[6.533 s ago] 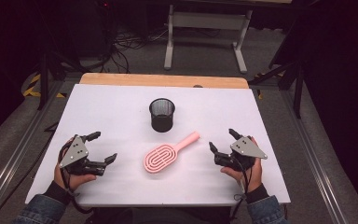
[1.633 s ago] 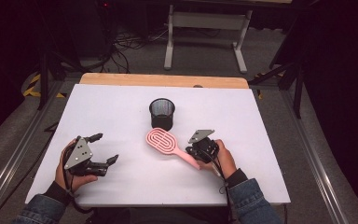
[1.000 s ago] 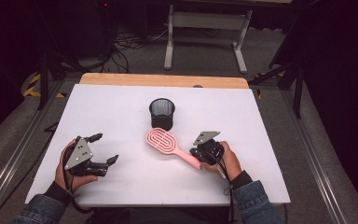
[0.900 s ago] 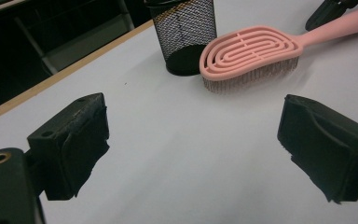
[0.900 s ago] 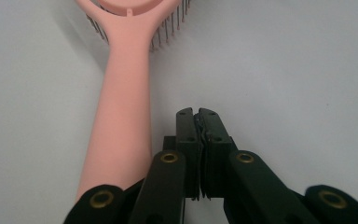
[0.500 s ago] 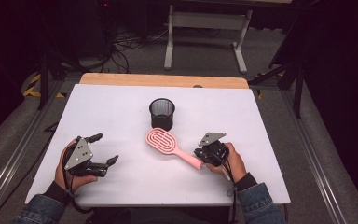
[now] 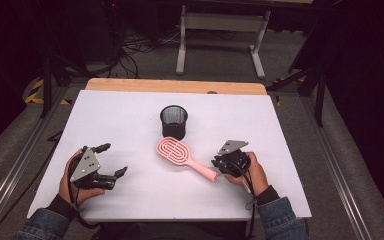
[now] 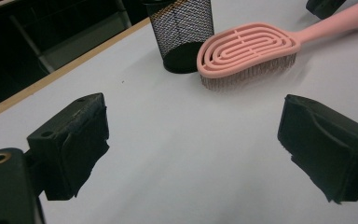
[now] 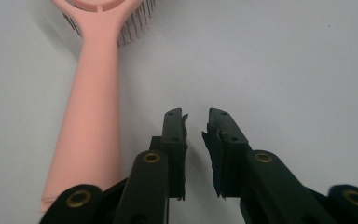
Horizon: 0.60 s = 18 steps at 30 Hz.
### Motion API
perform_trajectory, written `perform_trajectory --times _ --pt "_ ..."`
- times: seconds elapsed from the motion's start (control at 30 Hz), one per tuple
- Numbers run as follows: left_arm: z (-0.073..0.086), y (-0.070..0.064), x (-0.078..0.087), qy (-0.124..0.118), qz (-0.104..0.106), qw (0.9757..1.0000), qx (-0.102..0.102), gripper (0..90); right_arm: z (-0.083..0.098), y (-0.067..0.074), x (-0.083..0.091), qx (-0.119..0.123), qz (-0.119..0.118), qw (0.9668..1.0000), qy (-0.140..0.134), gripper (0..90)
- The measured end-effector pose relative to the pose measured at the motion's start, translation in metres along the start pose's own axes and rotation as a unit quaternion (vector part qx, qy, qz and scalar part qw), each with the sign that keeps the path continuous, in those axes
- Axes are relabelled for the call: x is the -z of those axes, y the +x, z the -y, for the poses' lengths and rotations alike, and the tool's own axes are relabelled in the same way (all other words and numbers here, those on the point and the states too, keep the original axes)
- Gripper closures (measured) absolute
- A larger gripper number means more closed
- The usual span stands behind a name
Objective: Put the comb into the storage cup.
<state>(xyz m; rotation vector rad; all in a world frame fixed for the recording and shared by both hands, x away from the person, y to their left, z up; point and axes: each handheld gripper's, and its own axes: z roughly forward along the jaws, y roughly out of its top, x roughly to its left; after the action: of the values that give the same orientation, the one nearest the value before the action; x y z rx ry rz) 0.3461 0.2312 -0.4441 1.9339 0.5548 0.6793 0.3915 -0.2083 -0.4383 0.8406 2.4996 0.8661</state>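
A pink hairbrush (image 7: pixel 179 151) lies bristles down at the table's middle, head toward the black mesh cup (image 7: pixel 173 121), handle pointing lower right. My right gripper (image 7: pixel 215 164) sits just off the handle's end. In the right gripper view its jaws (image 9: pixel 196 119) have just been opening and stand a narrow gap apart with nothing between them, the brush handle (image 9: pixel 93 102) lying to their left. My left gripper (image 7: pixel 114 159) rests at the lower left, open wide. From the left gripper view (image 8: pixel 191 140) the brush (image 8: pixel 247 51) and cup (image 8: pixel 184 32) lie well ahead.
The white table top (image 7: pixel 130 115) ends in a wooden strip (image 7: pixel 175 86) at the far side. Beyond it are a dark floor with cables and a metal stand (image 7: pixel 220 22).
The brush has been turned from handle up-right to handle lower-right. Over the last second the right gripper slid slightly right off the handle and its jaws parted. The left gripper stayed put.
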Motion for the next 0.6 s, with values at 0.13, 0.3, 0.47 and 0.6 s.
perform_trajectory --times 0.13,0.3,0.47,0.6 --pt "0.000 0.000 0.000 0.000 0.001 1.0000 0.000 9.9 -0.001 -0.002 0.000 -0.005 0.007 1.0000 -0.001 68.4" --pt "0.001 0.000 -0.001 0.002 0.002 1.0000 0.001 9.9 -0.002 -0.005 0.001 -0.011 0.019 0.9997 -0.007 60.6" --pt "0.001 0.000 -0.002 0.007 0.000 1.0000 0.001 9.6 -0.003 -0.012 0.005 -0.026 0.016 0.9994 -0.016 52.1" --pt "0.001 0.000 -0.003 0.007 -0.001 1.0000 0.000 9.5 -0.007 -0.015 0.010 -0.029 0.020 0.9989 -0.031 40.2"
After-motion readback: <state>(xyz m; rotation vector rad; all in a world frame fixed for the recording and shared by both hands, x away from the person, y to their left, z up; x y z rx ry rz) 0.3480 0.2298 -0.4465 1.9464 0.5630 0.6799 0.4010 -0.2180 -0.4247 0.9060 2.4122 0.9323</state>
